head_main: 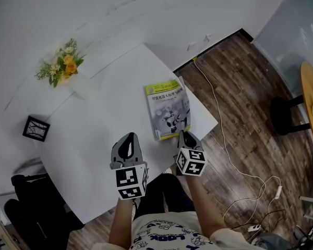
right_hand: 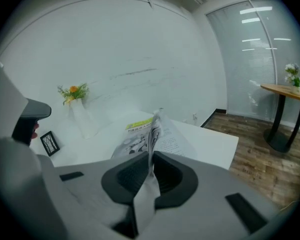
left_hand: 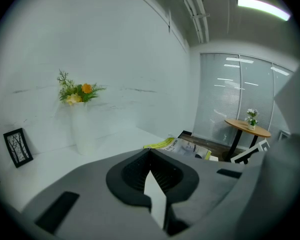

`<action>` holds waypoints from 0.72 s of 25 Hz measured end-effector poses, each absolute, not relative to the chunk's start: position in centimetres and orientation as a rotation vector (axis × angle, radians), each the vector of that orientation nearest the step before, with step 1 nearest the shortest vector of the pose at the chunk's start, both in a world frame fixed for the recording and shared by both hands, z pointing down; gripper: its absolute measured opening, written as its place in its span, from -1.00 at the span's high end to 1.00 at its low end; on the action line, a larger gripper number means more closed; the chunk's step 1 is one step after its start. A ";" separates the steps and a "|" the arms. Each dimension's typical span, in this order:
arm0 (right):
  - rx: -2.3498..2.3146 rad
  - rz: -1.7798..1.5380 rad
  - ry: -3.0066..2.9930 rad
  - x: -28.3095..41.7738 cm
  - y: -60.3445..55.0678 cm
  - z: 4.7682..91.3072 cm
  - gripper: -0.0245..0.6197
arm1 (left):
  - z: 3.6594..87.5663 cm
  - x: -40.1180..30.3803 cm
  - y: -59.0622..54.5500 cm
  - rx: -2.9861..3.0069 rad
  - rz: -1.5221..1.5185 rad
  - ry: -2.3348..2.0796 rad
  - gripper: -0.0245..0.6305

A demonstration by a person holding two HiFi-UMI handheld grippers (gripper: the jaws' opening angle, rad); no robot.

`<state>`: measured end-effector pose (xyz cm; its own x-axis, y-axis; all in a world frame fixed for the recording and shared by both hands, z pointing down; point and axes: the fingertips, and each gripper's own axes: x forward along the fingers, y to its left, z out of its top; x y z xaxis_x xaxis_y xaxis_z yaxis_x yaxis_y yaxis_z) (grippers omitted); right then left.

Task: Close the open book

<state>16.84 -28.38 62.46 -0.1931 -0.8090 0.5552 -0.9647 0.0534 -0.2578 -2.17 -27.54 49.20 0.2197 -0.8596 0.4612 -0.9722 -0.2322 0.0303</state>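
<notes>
**Cover being brought down by the right claw**

On the left, the left claw (head_main: 128, 142) is being held low over the white table (head_main: 94, 155) with its jaws together and nothing between them. It is apparently being parked aside so that the cover's path is not blocked. Well ahead of it and to its left, a picture frame (head_main: 35, 128) and a vase of flowers (head_main: 62, 65) are being left alone.

Ahead of that claw and to its right, the book (head_main: 168, 110) is being supported near the table's corner, just in front of the right claw (head_main: 188, 138). That claw's jaws are being pressed shut on the near edge of the raised cover. The cover is seen edge-on between them, with its printed face to the claw's left and a text page to its right. The edge is probably being gripped so that the cover can be lowered under control rather than dropped. The book is not yet fully closed.
</notes>
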 end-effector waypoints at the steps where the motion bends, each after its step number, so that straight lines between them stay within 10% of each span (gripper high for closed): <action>1: 1.807 0.873 -2.067 16.9 -28.4 62.6 0.79 | 49.3 -2.1 -27.6 2.185 0.509 -1.711 0.85; 18: 1.809 0.876 -1.847 18.9 -28.1 64.7 0.42 | 49.7 -2.3 -27.6 2.157 0.497 -1.723 0.85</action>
